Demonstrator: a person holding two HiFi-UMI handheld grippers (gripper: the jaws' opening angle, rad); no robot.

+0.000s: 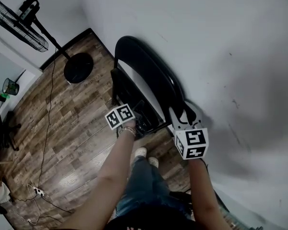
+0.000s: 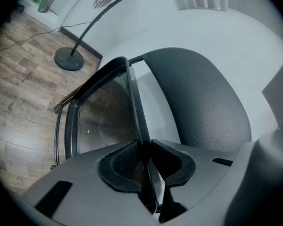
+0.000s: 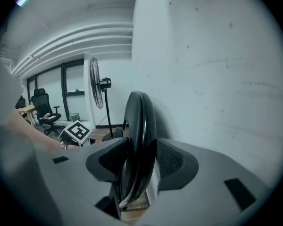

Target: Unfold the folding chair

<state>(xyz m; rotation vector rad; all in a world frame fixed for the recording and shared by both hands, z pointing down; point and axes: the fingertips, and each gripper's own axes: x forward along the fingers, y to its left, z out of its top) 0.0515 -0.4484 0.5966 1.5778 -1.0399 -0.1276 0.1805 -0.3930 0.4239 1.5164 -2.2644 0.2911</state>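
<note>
folding chair (image 1: 151,68) | black | folded nearly flat | upright against wall (image 1: 221,42)

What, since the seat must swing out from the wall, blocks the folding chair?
Nothing visible. The left gripper and right gripper clamp the folding chair. The wooden floor beside it is bare; the fan base stands apart; only the person's shoes are near.

In the head view, I can't see the left gripper (image 1: 137,122) fingers; its marker cube (image 1: 120,116) covers them. The folding chair (image 1: 151,78) loses its lower frame behind both grippers and the person's arms. The fan (image 1: 17,23) is cropped by the left edge. In the right gripper view, the office chair (image 3: 43,111) is too small for me to detail.
</note>
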